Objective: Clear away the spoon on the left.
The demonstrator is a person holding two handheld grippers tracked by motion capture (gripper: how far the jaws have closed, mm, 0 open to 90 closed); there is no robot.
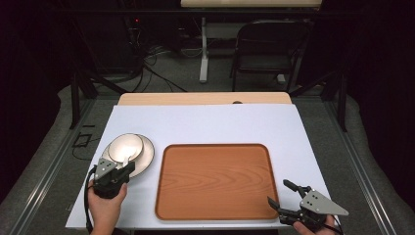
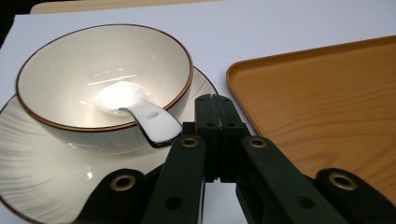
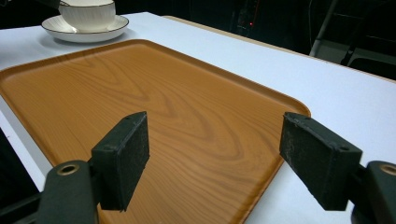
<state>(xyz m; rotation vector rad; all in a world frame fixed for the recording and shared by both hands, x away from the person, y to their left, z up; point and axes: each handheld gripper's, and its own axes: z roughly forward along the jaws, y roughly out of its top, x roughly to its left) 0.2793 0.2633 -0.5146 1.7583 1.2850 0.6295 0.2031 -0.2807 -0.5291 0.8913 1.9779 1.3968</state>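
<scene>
A cream bowl [image 1: 126,147] with a brown rim stands on a white ribbed plate [image 1: 146,157] at the table's left. In it lies a white ceramic spoon [image 2: 140,112], its handle resting over the near rim. My left gripper [image 2: 215,100] is shut, its jaws pressed together just right of the spoon handle and above the plate's edge [image 2: 37,163], with nothing between them. An empty wooden tray [image 1: 213,181] lies in the middle. My right gripper [image 1: 278,192] stands open at the tray's near right corner [image 3: 187,116].
A white sheet [image 1: 205,125] covers the table, with a wooden strip [image 1: 205,98] showing at its far edge. Beyond the table stand a black chair [image 1: 266,49] and a desk leg [image 1: 203,54]. Cables lie on the floor.
</scene>
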